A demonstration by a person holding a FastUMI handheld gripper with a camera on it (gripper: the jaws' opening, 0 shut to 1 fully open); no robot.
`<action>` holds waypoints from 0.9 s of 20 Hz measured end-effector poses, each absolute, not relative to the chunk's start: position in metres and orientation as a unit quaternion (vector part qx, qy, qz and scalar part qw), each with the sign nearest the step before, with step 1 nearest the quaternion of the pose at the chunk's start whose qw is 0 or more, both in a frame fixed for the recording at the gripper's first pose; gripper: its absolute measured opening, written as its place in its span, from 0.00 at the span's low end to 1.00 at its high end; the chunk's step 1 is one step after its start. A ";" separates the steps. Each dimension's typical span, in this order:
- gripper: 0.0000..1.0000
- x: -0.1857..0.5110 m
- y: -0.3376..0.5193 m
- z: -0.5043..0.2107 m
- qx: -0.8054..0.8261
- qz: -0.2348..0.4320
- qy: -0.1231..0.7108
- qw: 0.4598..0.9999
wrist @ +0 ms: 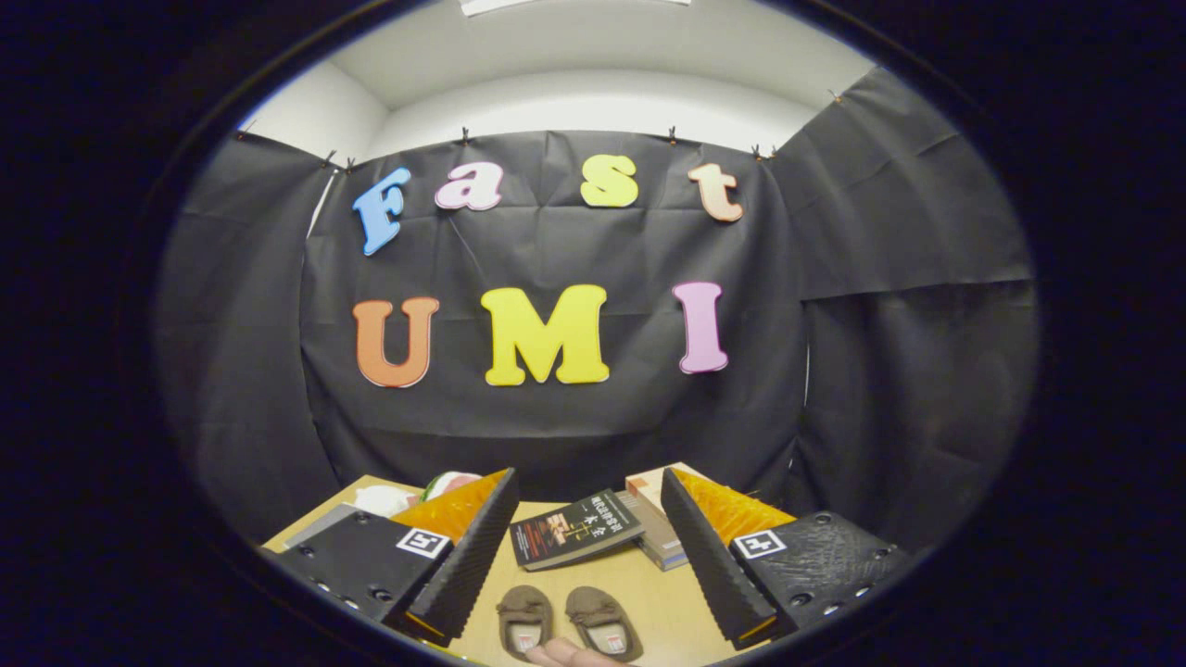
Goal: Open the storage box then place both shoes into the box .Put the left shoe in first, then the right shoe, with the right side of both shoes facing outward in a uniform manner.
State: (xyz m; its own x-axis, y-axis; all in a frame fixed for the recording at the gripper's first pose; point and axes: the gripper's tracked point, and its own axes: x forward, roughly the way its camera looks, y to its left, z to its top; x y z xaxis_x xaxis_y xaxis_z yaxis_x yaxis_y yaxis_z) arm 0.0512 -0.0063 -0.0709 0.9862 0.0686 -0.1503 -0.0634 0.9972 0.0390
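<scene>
Two small brown slippers (pixel 567 623) sit side by side on a pale wooden worktop (pixel 662 593), toes pointing away from the camera, each with a light label patch showing inside its opening. They lie in the space between the gripper's (pixel 576 548) jaws, which stand wide apart and clamp on nothing, held above the worktop rather than touching either slipper. Just on the near side of the slippers, a fingertip of a person's hand (pixel 570 655) pokes into sight, close to the heels; whether it touches them cannot be told.

Beyond the slippers, farther along the worktop, a dark-covered book (pixel 574 529) lies flat and slightly angled. Just beside that book, on its right, a second book with a pale orange cover (pixel 653 528) rests partly behind the right finger. To the left of the slippers and beyond the left finger, a white, green and pinkish bundle (pixel 422 493) sits near the far left corner of the worktop; what it is cannot be made out. A flat grey sheet or board (pixel 320 523) lies near that bundle, mostly hidden by the gripper's body.

Behind everything hangs the booth's black cloth wall (pixel 556 417), clipped up along its top edge beneath a white ceiling.
</scene>
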 end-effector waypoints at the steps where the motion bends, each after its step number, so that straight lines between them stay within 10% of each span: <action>1: 0.95 0.056 0.000 -0.082 0.019 0.040 0.087 0.995; 18: 0.96 0.098 0.233 -0.310 0.153 0.285 0.432 0.842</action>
State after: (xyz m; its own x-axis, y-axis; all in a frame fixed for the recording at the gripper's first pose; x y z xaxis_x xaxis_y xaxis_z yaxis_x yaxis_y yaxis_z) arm 0.0979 0.2331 -0.3105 0.4636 0.6125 -0.6402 -0.3481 0.7904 0.5041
